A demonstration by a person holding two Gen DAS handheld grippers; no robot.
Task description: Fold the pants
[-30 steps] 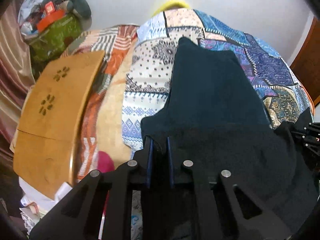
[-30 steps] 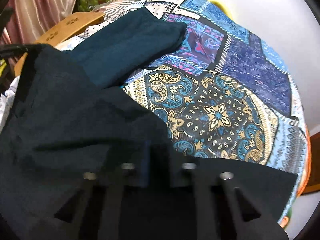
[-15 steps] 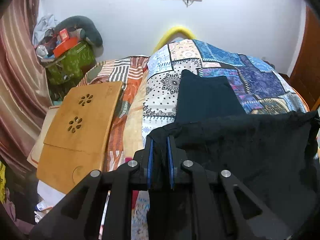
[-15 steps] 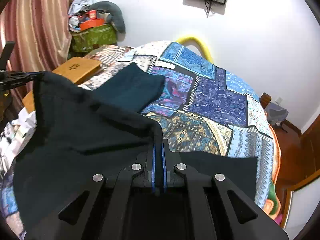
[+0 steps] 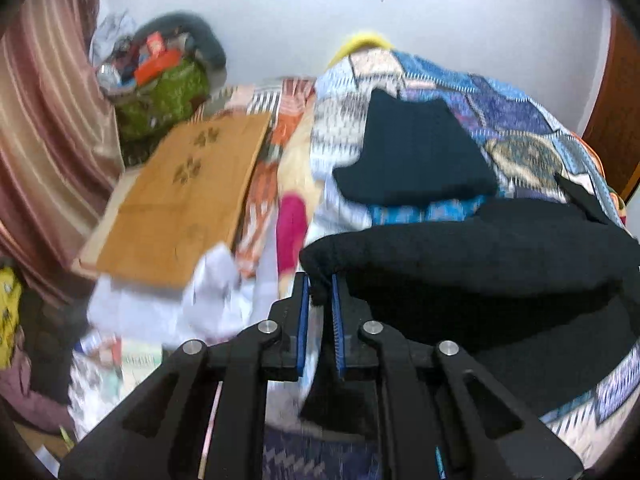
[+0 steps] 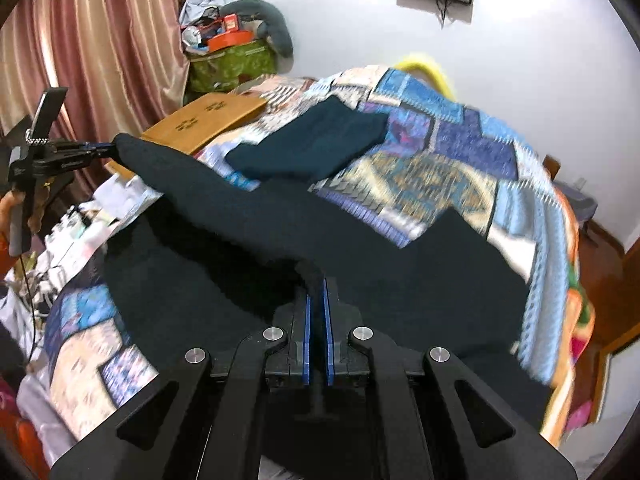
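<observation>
Both grippers tilt down over the bed. The left gripper and the right gripper each pinch the pants (dark, stretched between them), raised above the bed's near edge, the left out beyond its side.

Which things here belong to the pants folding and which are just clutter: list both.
Job:
black pants
left gripper, clamped on one corner
right gripper, clamped on the other
patchwork bedspread

Clutter:
folded dark garment
wooden lap desk
green bag
curtain
</observation>
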